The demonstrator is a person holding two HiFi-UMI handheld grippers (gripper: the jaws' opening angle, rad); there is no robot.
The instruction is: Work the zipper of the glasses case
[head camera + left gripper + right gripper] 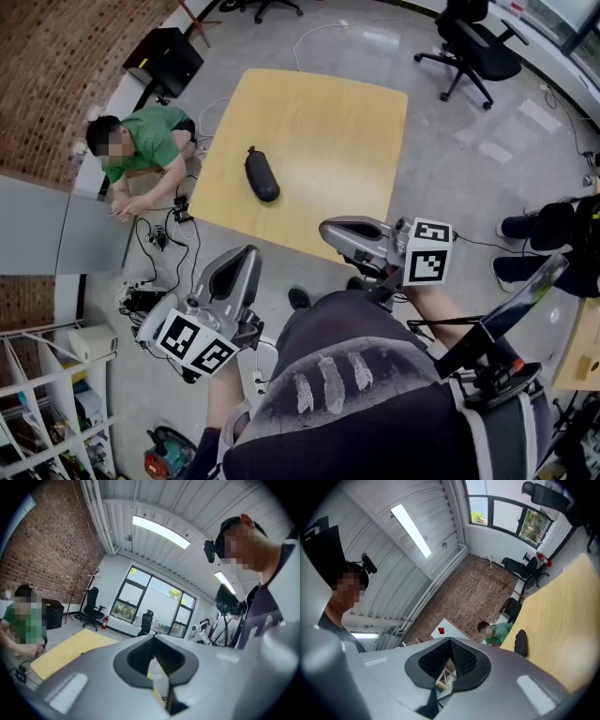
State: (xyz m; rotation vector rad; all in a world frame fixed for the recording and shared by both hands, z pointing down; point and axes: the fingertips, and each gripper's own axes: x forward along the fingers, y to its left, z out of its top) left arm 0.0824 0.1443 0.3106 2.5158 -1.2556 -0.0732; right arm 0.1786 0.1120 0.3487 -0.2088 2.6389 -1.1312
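Note:
A dark, oblong glasses case lies on the light wooden table, left of its middle; in the right gripper view the glasses case shows small at the right, lying on the table. My left gripper is held below the table's near edge, tilted up, jaws shut with nothing between them. My right gripper hovers at the near edge, also shut and empty. Both are well short of the case. The left gripper view shows only the table; I cannot make out the case there.
A person in a green shirt crouches on the floor left of the table beside cables. Office chairs stand beyond the table. A shelf unit is at the lower left. My own torso fills the bottom.

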